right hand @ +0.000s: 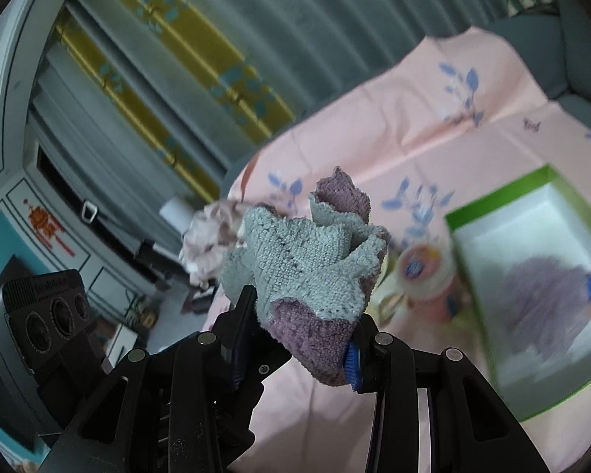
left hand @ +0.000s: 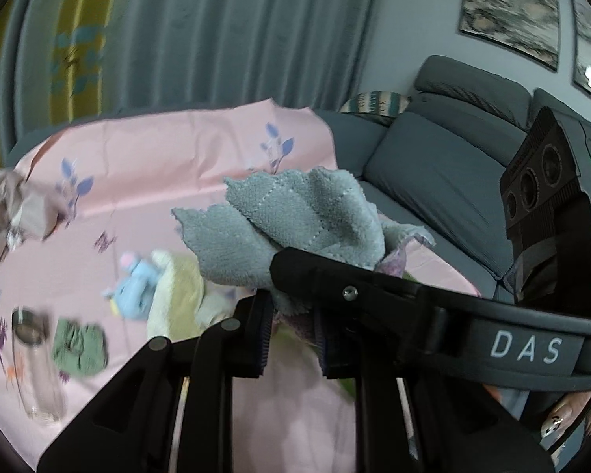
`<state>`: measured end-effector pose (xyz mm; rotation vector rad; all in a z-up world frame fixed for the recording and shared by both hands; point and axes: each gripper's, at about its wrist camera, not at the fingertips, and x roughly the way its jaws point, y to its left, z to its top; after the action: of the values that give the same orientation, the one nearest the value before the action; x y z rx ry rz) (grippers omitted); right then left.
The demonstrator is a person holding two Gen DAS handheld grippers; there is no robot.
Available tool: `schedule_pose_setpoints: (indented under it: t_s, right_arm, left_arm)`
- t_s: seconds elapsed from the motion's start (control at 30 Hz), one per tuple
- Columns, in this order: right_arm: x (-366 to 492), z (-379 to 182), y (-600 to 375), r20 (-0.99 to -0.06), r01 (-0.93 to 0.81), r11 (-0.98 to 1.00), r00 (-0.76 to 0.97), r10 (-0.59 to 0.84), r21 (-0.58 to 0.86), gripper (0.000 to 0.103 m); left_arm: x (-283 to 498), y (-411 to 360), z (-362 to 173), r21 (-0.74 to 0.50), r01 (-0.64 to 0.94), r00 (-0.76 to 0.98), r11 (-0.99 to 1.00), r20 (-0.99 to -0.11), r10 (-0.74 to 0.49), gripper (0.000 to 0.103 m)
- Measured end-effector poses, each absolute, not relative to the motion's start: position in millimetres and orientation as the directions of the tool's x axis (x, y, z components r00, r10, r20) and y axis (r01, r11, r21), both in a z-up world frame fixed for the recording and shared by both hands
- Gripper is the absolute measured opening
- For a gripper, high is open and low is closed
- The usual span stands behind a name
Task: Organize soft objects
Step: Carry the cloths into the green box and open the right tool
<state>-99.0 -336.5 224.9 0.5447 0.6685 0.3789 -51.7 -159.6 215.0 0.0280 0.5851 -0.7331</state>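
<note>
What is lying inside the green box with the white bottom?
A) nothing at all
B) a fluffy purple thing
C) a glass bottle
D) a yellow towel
B: in the right wrist view, the green box holds a fluffy purple thing on its white bottom, blurred, with something blue at its side.

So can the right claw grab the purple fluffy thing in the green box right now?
Probably not yet. The right claw is already full, shut on a bunched grey and purple cloth. The purple fluffy thing lies uncovered in the green box.
</note>
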Motion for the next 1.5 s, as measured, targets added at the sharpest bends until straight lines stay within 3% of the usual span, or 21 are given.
schedule_pose_setpoints:
  t_s: [0.4, 1.03, 1.5]
  right_arm:
    - [-89.8, 212.4, -409.8, -0.436, -0.045, 0.777, 0.807, 0.399, 0.628, 0.041]
    - [-70.7, 117.9, -503.3, -0.59, 0.29, 0.639, 0.74, 0.323, 0.712, 0.041]
    - [-83.7, 106.5, -525.6, -0.648, 0.416, 0.598, 0.724, 0.239, 0.685, 0.041]
  left_arm:
    - [-28.2, -241.1, 197.7, -0.147, 0.713, 0.516, 0.686, -0.552, -0.655, 0.016]
    - [6.1, -334.7, 105.5, -0.234, 0.709, 0.318, 0.665, -0.735, -0.598, 0.016]
    - [28.3, -349.2, 74.9, -0.221, 0.632, 0.325, 0.743, -0.794, -0.513, 0.017]
